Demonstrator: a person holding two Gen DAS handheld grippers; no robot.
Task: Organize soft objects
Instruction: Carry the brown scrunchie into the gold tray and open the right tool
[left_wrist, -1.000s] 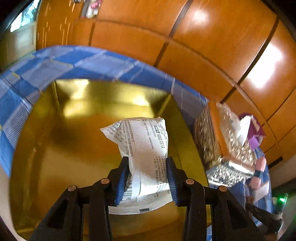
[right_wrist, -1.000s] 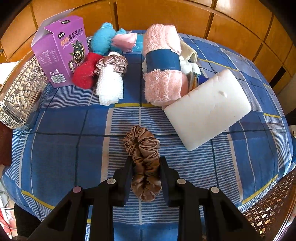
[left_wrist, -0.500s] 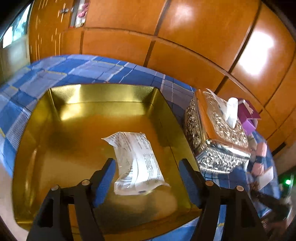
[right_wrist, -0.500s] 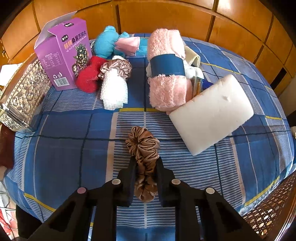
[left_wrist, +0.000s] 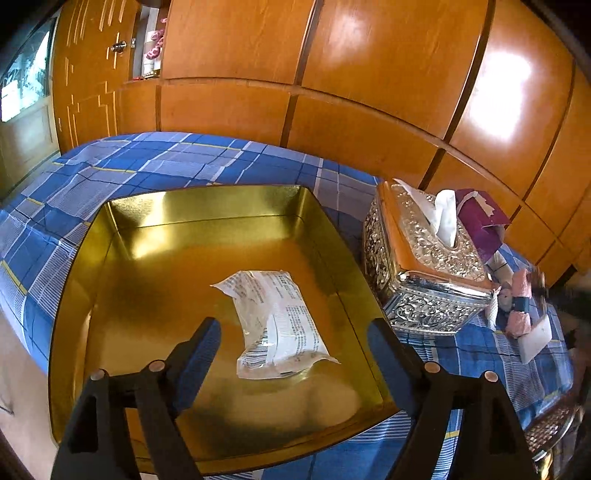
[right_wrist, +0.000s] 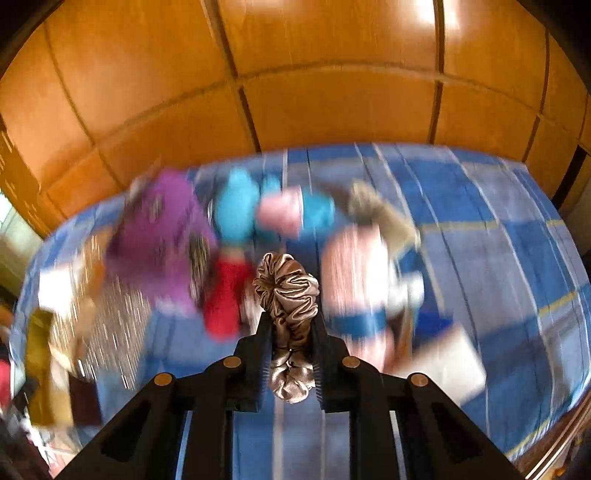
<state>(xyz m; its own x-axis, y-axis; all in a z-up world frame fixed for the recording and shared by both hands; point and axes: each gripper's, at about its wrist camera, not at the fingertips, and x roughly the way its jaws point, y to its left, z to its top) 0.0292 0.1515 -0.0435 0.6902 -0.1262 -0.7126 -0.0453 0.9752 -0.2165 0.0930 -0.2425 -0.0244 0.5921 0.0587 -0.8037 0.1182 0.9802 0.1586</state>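
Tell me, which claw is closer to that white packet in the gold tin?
Left. The left claw hangs opening just above the white packet; the right claw grips a scrunchie elsewhere.

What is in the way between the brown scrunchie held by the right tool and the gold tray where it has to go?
The silver tissue box stands beside the gold tray, towards the scrunchie's side, so it must be passed over. The tray is open on top and holds only a white packet, leaving bare floor.

Tin tray (left_wrist: 207, 206) glossy gold metal; packet (left_wrist: 273, 325) crinkled plastic; scrunchie (right_wrist: 290, 291) shiny satin; wall panels (left_wrist: 369, 74) glossy wood.
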